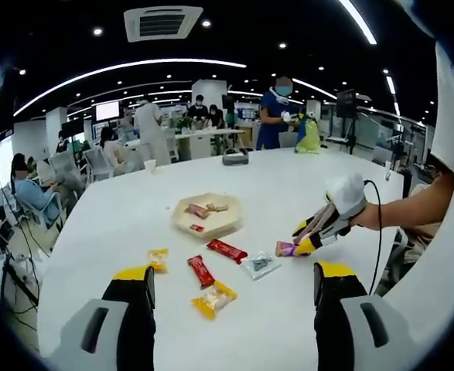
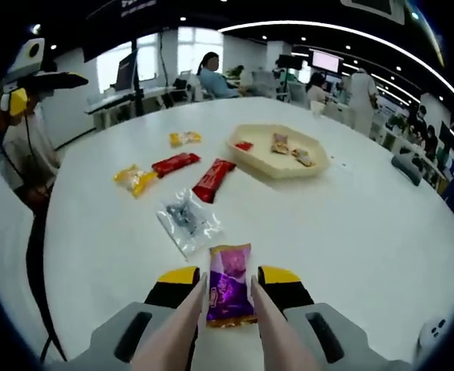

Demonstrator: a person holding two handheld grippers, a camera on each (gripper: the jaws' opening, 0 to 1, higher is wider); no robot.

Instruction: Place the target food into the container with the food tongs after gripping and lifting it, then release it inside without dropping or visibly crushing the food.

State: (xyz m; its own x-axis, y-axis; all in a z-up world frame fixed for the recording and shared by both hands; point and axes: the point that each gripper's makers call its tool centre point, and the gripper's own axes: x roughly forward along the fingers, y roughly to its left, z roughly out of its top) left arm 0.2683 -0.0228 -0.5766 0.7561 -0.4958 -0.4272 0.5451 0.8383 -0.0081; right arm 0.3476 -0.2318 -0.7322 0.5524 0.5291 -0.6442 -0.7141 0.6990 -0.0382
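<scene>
A purple snack packet sits between the two pinkish tong arms fixed to my right gripper, which is shut on it just over the white table. From the left gripper view, the same packet shows at the tip of the right gripper, right of the other snacks. The beige hexagonal tray holds a few small snacks and lies farther across the table. My left gripper is open with nothing between its jaws.
On the table lie a clear packet, two red bars and two yellow packets. A black object and a cup stand at the far edge. People sit and stand at desks beyond.
</scene>
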